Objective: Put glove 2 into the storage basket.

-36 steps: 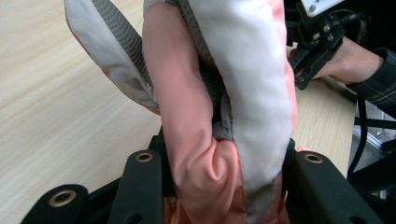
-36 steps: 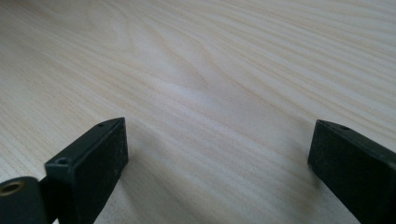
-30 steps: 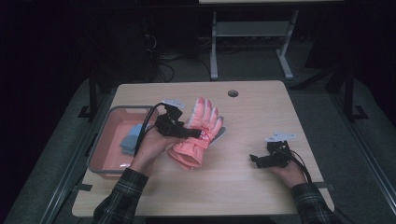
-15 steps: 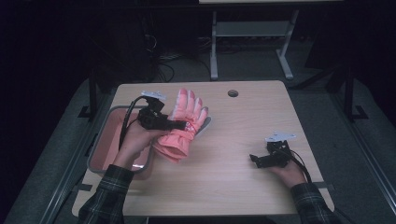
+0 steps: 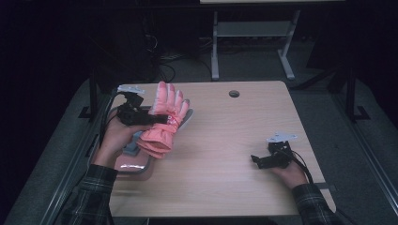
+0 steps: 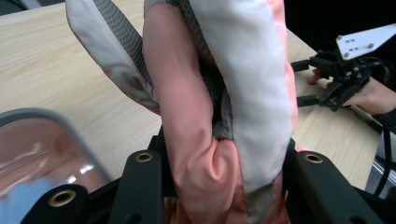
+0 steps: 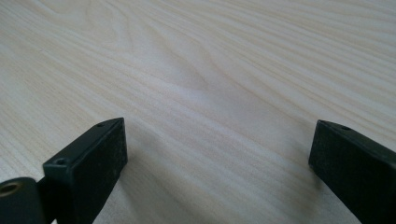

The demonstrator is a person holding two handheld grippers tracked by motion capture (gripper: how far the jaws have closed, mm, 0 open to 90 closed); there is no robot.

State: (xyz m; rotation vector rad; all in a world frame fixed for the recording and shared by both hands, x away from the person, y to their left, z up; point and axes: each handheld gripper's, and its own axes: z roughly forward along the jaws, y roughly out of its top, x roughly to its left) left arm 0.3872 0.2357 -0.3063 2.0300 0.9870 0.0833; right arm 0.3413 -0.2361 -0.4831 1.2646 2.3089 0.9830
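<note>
No brand, label or writing legible on anything here

Left side of bench: pink tray with grey rim at the bench's left edge, something pale blue inside it, blurred in the left gripper view. Left hand raised over the tray, forearm in a plaid sleeve coming up from the bottom edge. Left hand-held gripper points level toward the bench middle, jaws pinching the pink glove across its middle. Glove is clear of the bench top, above the tray's inner edge, fingers upward, cuff hanging down

Left gripper view, close: glove squeezed between the two black jaws, pink shell on one side, pale lining and grey ribbed fabric on the other; the high view gives only the pink outside

Right side: right hand rests on the bench near its right edge, well apart from the glove. Right hand-held gripper lies low, pointing left, jaws spread. Right gripper view: right hand-held gripper with bare wood grain between the jaws
</note>
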